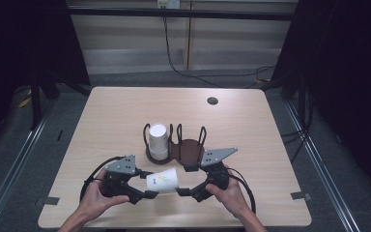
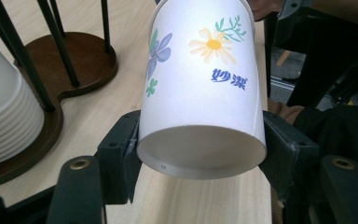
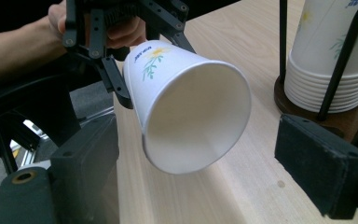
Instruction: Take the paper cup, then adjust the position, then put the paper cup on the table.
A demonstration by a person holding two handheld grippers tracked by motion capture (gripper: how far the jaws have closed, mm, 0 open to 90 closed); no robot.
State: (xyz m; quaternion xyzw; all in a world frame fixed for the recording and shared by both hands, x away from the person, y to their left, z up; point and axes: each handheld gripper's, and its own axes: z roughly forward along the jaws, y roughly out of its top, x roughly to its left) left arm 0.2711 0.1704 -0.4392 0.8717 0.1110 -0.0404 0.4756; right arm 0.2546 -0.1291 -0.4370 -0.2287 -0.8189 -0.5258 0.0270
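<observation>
at the table's near edge, left gripper [image 1: 147, 193] clamped on the base of a cup [image 1: 163, 180], held sideways off the wood, mouth toward the right gripper [image 1: 186, 189], whose jaws stand apart on either side of the rim, not touching. just behind: dark rack [image 1: 189, 151] with stacked cups [image 1: 158, 140]. pale wood table [image 1: 116, 111], round hole [image 1: 212, 100] at far right. grey floor, dark surrounds, cable [image 1: 174, 63] on the back wall.
</observation>
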